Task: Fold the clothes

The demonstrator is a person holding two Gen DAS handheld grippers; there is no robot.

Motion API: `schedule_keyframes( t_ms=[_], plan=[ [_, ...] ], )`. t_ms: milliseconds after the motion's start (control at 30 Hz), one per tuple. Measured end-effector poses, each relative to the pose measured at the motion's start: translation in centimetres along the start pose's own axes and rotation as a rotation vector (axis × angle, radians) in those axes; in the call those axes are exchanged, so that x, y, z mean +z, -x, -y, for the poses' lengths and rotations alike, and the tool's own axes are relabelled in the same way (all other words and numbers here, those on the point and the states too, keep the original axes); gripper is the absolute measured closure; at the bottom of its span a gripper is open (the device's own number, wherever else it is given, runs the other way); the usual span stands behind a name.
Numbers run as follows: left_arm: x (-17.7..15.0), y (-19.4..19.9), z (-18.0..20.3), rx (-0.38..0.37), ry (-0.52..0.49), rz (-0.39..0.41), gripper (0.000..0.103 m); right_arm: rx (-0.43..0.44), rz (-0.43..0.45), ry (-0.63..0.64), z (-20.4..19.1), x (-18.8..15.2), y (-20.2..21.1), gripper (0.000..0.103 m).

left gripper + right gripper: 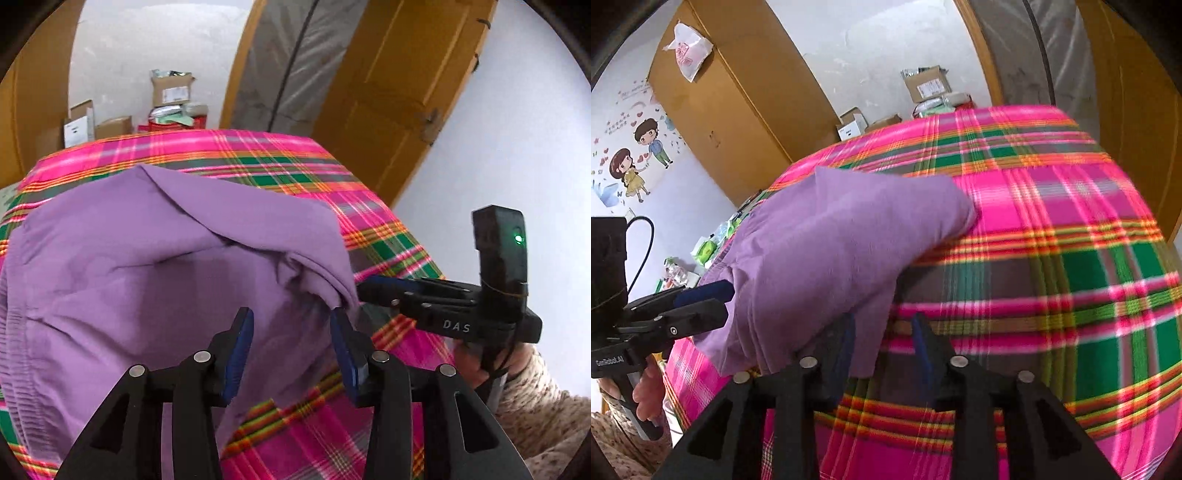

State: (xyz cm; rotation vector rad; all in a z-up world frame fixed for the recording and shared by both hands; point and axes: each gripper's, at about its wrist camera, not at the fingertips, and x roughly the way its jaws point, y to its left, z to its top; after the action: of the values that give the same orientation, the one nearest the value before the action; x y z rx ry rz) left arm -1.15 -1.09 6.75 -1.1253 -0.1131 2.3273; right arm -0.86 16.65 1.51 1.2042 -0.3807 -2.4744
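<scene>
Since the coming move hangs on where the cloth sits against each pair of tongs, read these lines in order:

Garment: the purple garment (155, 258) lies in a loose, half-doubled heap on the plaid cover (369, 435) of the bench, toward its near left part, with bare plaid running on to the far edge and the right edge.

Left tongs: your left tongs (291, 350) stand released, both blue pads clear, directly over the near hem of the garment; cloth lies below the gap, none pinched.

Right tongs: your right tongs (882, 347) are also released and hold nothing; they sit at the garment's right-hand near corner, their left pad just over the hem, their right pad over bare plaid.

Long axis: in the right wrist view the garment runs from the near left corner toward the far middle of the bench, so it lies ahead and to the left of your right tongs.

Nearer hand: the left, I judge; its tongs are already above cloth.

Next: probably a fresh pinch on the near hem.
</scene>
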Motion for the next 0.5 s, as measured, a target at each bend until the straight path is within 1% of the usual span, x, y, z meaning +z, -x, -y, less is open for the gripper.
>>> schedule_keyframes(
  t_ms=[67,133,200,267,300,333,367,433,467,500],
  plan=[
    [0.0,-0.3,0.6,-0.012,0.003,-0.004,0.058,0.029,-0.018,0.005,-0.4,-0.2,-0.6,0.066],
    [0.3,-1.0,1.2,-0.032,0.0,-0.019,0.052,0.039,-0.037,0.019,-0.9,-0.3,-1.4,0.064],
    [0.4,-1.8,1.7,-0.025,-0.017,-0.046,0.052,0.041,-0.048,0.031,-1.4,-0.5,-2.1,0.064],
    [0.5,-2.6,1.8,-0.016,-0.01,-0.07,0.052,0.043,-0.057,0.042,-1.8,-0.6,-2.7,0.065],
    [0.5,-2.9,1.7,-0.02,0.003,-0.081,0.052,0.043,-0.052,0.036,-1.9,-0.6,-2.8,0.068],
    [0.6,-3.2,1.5,-0.023,0.015,-0.089,0.052,0.043,-0.047,0.034,-1.9,-0.6,-2.9,0.073],
    [0.7,-3.4,1.3,-0.024,0.024,-0.092,0.052,0.037,-0.04,0.045,-2.1,-0.6,-2.8,0.087],
    [0.9,-3.6,0.9,-0.03,0.038,-0.086,0.053,0.024,-0.024,0.068,-2.4,-0.6,-2.5,0.092],
    [1.0,-3.6,0.7,-0.034,0.044,-0.082,0.057,0.019,-0.014,0.078,-2.6,-0.5,-2.3,0.093],
    [1.1,-3.6,0.5,-0.039,0.05,-0.077,0.065,0.017,0.002,0.084,-2.7,-0.4,-1.8,0.094]
  ],
)
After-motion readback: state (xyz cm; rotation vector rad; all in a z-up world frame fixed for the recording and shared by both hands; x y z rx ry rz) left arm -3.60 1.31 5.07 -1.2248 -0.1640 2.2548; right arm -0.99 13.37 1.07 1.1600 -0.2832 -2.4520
